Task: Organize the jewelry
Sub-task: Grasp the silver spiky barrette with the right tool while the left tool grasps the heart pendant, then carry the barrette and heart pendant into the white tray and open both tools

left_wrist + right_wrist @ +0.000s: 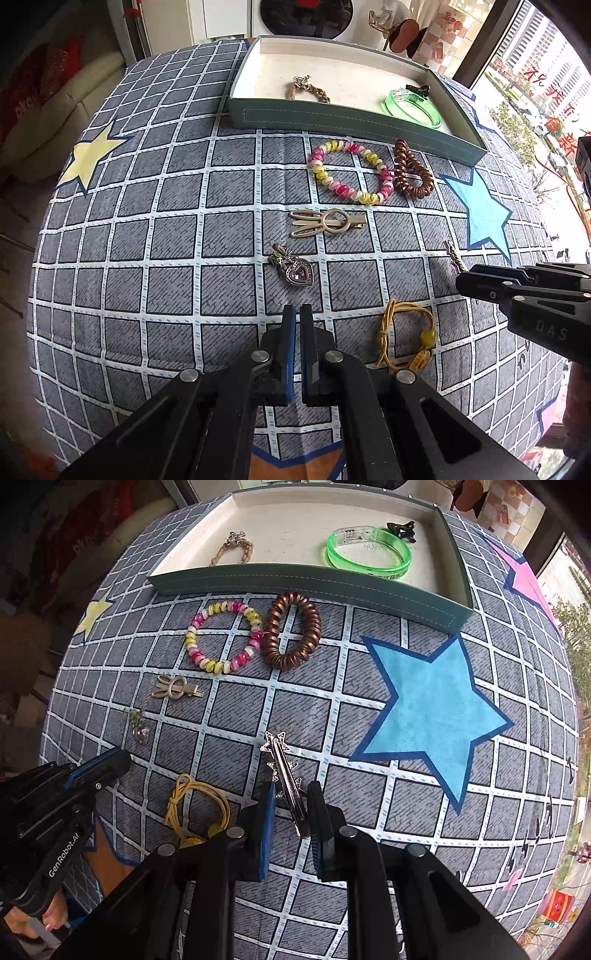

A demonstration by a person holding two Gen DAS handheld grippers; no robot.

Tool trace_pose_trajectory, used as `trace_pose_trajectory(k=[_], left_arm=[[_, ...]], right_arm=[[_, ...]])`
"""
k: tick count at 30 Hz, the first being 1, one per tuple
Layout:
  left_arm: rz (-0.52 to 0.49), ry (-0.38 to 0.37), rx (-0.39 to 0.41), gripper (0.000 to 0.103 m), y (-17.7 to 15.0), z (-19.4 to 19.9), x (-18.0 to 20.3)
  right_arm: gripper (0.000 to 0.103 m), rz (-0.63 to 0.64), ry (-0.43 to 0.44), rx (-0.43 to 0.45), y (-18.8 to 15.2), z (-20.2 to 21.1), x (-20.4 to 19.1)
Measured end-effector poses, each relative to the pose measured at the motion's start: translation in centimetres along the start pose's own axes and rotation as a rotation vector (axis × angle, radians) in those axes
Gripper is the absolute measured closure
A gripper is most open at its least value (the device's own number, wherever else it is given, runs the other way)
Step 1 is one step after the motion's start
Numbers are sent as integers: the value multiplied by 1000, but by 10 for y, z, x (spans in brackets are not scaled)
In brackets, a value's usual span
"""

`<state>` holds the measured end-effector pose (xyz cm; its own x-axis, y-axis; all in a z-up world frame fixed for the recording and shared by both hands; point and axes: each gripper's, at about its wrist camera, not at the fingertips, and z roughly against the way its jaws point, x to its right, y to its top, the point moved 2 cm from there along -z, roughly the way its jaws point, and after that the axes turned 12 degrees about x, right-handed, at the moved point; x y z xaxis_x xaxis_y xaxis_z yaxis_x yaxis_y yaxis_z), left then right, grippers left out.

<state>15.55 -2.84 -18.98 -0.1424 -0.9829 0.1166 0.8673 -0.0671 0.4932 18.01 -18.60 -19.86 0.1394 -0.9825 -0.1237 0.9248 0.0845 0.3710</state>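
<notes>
R tongs point(290, 805) pinch the star hair clip point(282, 771), L tongs point(297, 317) shut & empty; next, prob. lift clip to tray point(310, 581) at frame top.

Bracelets point(224, 637) before tray point(306, 579)

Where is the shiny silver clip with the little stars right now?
The silver star clip sits between the fingers of the right gripper, over the checked cloth, with the yellow cord bracelet to its left and the blue star to its right.
</notes>
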Motion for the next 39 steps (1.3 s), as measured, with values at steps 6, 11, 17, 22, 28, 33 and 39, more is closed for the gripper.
trace_pose_trajectory(k=[6, 11, 17, 22, 28, 33, 39], left_arm=[[62, 30, 13, 88, 7, 7, -16], [170, 38, 5, 87, 15, 12, -31], [148, 101, -23, 0, 9, 5, -29], [124, 174, -8, 0, 13, -12, -22], [135, 185, -46, 12, 28, -48, -14], [122, 173, -27, 32, 24, -56, -7], [90, 112, -3, 72, 16, -51, 3]], right_arm=[[84, -37, 17, 7, -4, 8, 7], [84, -75, 37, 8, -3, 9, 8], [84, -91, 51, 21, -4, 19, 14], [84, -108, 51, 26, -5, 24, 21], [84, -116, 51, 25, -6, 24, 21], [84, -127, 53, 32, -6, 27, 22], [84, -139, 58, 40, -5, 30, 26]])
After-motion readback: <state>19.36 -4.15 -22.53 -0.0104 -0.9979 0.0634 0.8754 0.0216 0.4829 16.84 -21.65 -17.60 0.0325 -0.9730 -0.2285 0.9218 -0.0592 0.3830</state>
